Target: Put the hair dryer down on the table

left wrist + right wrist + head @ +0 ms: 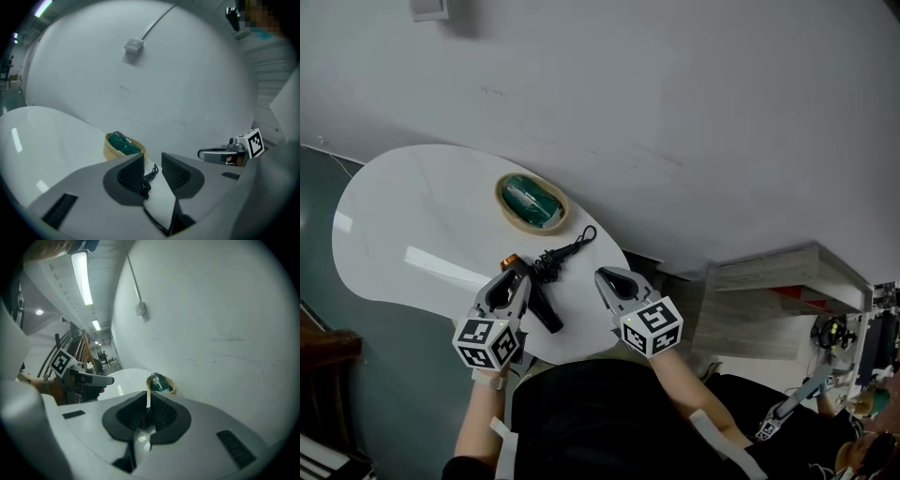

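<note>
A black hair dryer (pixel 546 314) with an orange tip lies on the white oval table (pixel 403 225) near its front edge. Its bundled cord (pixel 555 260) lies just beyond it. My left gripper (pixel 512 279) hovers directly over the dryer's body and hides most of it. In the left gripper view its jaws (pixel 153 164) stand a little apart with nothing pressed between them; the cord (pixel 144 186) and bare table show through the gap. My right gripper (pixel 612 279) is shut and empty, to the right of the dryer at the table's edge.
A tan bowl (pixel 532 202) with something green in it sits further back on the table, beyond the cord. A grey wall rises behind the table. Pale shelves (pixel 787 277) stand to the right, and dark floor (pixel 356 375) lies to the left.
</note>
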### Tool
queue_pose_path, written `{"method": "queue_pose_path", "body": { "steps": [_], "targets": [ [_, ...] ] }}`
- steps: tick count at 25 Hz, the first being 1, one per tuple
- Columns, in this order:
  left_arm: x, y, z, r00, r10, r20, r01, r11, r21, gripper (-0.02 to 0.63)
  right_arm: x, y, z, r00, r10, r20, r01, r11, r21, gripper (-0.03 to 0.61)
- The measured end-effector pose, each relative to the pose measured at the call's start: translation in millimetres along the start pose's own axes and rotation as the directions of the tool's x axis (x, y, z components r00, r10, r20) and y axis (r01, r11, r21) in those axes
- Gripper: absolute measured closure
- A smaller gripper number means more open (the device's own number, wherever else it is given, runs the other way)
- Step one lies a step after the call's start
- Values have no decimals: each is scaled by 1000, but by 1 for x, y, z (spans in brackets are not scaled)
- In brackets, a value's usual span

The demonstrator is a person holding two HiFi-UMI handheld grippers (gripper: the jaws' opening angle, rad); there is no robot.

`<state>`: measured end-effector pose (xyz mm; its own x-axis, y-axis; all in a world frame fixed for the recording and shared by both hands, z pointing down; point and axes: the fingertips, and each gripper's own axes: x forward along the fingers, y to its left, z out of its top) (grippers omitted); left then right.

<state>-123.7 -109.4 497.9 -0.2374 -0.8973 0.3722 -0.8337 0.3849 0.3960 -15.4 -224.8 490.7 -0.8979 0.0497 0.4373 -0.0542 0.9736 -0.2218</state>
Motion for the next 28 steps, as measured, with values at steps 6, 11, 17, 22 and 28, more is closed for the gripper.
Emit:
{"method": "queue_pose_path", "body": {
  "steps": [6,11,17,22,28],
  "targets": [
    [-13,-31,39,992,-85,97,71,988,136,603,-25,11,33,996,-4,87,8,999,-46,545],
    [-18,-49,53,983,-127,133,85,955,284,604,-41,17,54,990,-27,142,41,994,-99,545],
    [-23,-67,72,976,-154,156,103,951,292,603,-49,21,67,982,-42,184,66,990,-123,545],
    [-29,-75,83,973,-156,170,94,940,329,603,-53,26,68,981,-38,189,64,989,-135,543],
    [-34,-76,88,971,-139,193,70,943,326,603,-53,31,64,984,-19,177,45,988,-146,544]
  ]
}}
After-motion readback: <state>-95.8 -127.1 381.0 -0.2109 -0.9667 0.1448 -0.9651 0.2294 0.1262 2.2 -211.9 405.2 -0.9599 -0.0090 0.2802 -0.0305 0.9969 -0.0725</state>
